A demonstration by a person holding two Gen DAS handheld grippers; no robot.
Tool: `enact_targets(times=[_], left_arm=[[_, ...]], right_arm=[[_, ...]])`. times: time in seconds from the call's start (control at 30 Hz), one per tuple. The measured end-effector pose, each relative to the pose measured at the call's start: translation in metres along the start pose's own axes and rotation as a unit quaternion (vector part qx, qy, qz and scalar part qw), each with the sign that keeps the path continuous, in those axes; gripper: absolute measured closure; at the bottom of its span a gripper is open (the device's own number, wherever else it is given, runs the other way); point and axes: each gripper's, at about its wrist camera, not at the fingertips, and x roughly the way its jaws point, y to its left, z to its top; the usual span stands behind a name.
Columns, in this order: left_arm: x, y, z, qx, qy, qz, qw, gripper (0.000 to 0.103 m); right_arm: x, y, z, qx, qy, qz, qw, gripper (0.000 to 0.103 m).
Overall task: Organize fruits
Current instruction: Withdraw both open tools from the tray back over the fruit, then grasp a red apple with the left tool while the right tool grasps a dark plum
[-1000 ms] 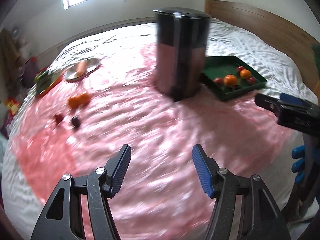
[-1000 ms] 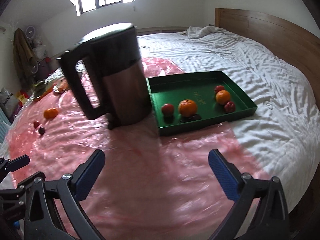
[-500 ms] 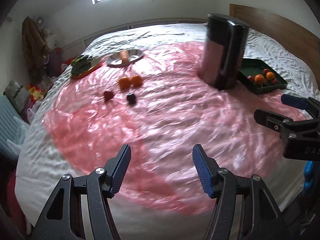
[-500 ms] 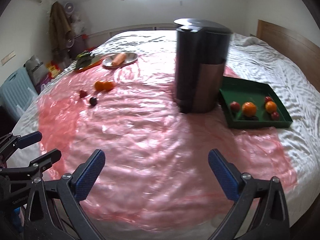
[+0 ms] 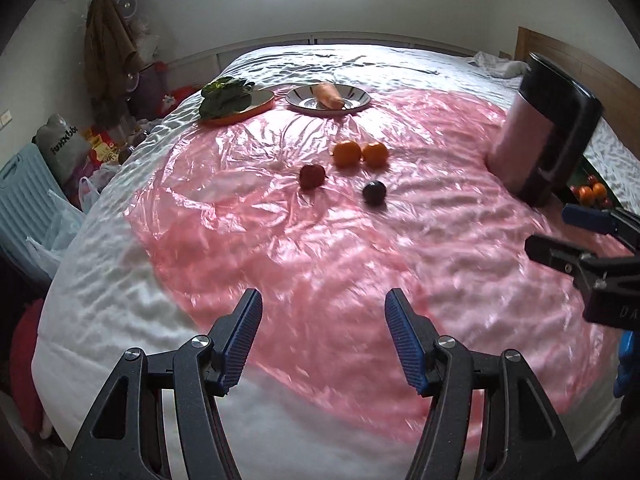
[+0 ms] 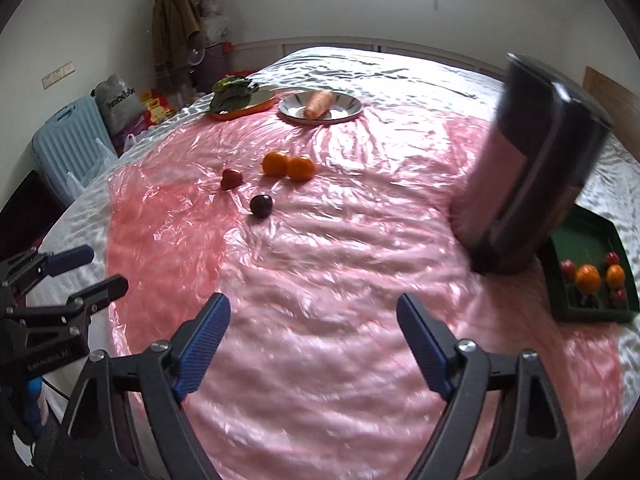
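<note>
Two oranges, a red fruit and a dark plum lie loose on the pink plastic sheet on the bed. They also show in the right wrist view: oranges, red fruit, plum. A green tray at the right holds several fruits. My left gripper is open and empty, well short of the fruits. My right gripper is open and empty.
A tall dark kettle stands between the loose fruits and the tray. A grey plate with a carrot and an orange plate with greens sit at the far side. Bags and a blue case stand beside the bed.
Both grippers have swung left, so the loose fruits moved toward the middle of both views and the kettle and tray slid to the right edge. Both stay open and empty.
</note>
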Motion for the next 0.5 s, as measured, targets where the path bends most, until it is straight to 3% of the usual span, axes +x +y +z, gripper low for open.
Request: enact_targets(times=[0.5], left_arm=[[0.099,0.031,0.09,-0.038,0.016,-0.054,0.9977,0.045]], right_arm=[[0.108,-0.004,0.096,-0.049,0.011,0.037,0.998,0.0]])
